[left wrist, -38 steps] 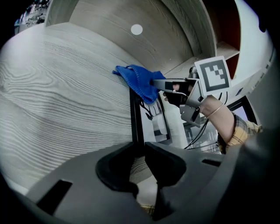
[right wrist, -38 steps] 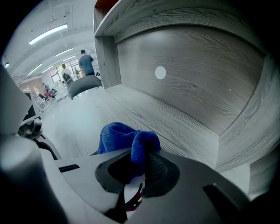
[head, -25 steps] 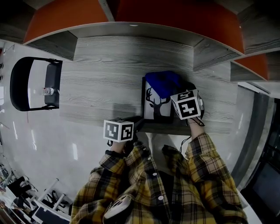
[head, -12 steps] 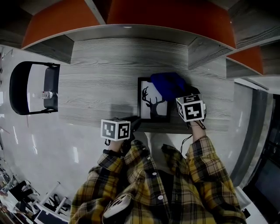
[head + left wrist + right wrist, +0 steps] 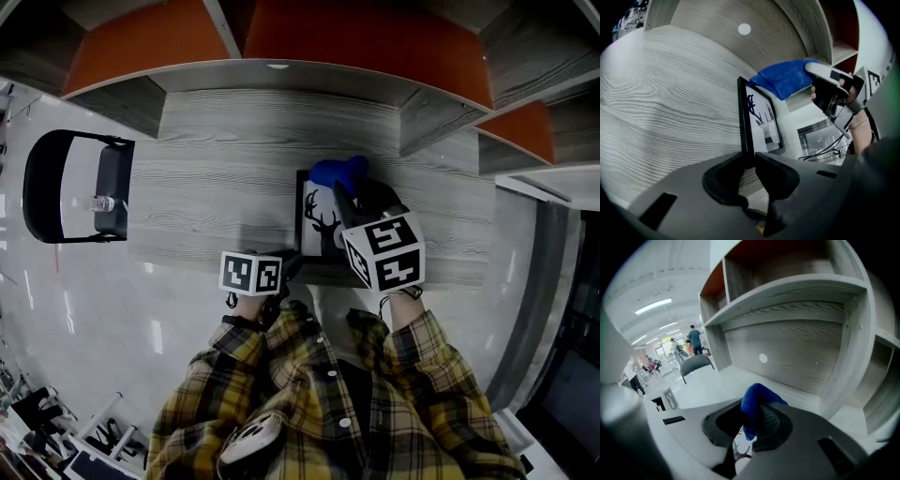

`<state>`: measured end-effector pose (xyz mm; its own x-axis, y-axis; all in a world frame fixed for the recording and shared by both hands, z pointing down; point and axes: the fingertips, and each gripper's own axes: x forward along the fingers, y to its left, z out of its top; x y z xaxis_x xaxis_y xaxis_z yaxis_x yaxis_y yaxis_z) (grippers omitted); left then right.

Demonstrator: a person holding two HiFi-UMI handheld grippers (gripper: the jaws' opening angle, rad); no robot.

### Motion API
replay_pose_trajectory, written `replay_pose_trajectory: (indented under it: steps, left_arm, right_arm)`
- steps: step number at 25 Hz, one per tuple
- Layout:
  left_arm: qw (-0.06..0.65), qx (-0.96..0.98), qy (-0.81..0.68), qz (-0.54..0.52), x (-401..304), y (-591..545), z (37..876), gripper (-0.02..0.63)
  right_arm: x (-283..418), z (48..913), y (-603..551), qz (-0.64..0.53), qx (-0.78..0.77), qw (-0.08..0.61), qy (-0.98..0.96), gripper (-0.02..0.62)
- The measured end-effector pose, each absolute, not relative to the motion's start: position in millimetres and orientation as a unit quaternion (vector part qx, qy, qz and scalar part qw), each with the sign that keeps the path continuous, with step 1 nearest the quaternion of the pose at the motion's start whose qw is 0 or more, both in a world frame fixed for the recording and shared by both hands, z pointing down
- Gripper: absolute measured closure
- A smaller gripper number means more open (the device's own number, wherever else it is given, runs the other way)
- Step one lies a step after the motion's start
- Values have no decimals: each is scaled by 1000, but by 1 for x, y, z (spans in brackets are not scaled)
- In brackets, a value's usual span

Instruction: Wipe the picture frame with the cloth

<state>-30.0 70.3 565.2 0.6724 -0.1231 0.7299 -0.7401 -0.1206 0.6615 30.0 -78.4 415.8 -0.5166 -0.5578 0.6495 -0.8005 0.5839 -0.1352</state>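
The picture frame (image 5: 319, 223), black-edged with a deer silhouette on a pale ground, sits near the front edge of the wood-grain desk (image 5: 225, 178), just right of the middle of the head view. The left gripper (image 5: 289, 267) comes in at the frame's 7 o'clock corner. In the left gripper view its fingers (image 5: 776, 171) are closed on the frame's (image 5: 759, 124) dark border, which runs straight down into the narrow slot between them. The right gripper (image 5: 349, 199) reaches over the frame from 5 o'clock, and the blue cloth (image 5: 337, 172) lies bunched at the frame's 12 to 1 o'clock edge, touching it. In the right gripper view a fold of the cloth (image 5: 754, 404) sticks up from between the fingers (image 5: 771, 420), which pinch it tightly. From the left gripper view the cloth (image 5: 785, 77) drapes over the frame's far upper corner, with the right gripper (image 5: 812, 71) behind it at 2 o'clock. A shelf unit (image 5: 281, 70) with orange back panels rises along the desk's 12 o'clock side. A black chair (image 5: 66, 187) stands on the glossy floor (image 5: 112, 309) at 9 o'clock, well apart from the frame. The person's plaid sleeves (image 5: 412, 356) fill the view at 6 o'clock.
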Motion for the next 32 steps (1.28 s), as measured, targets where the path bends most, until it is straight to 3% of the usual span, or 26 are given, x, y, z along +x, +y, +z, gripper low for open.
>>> replay_pose_trajectory:
  steps: [5,11,19,32]
  left_arm:
    - [588,700,-307,263,-30,70,565,526]
    - [588,702,-307,260,-30,71,564,526]
    - [588,702,-307,257,-31,69,565,526]
    - [591,700,-307,256,-32,70,565,526]
  right_arm:
    - [-21,404,-74,225,354,253,-872,555]
    - [-29,491,-57,269,336,333,-839,555]
    - [-26,532,-52,245,319,413,-817,555]
    - [31,546,-39,265,348,435,-787,555]
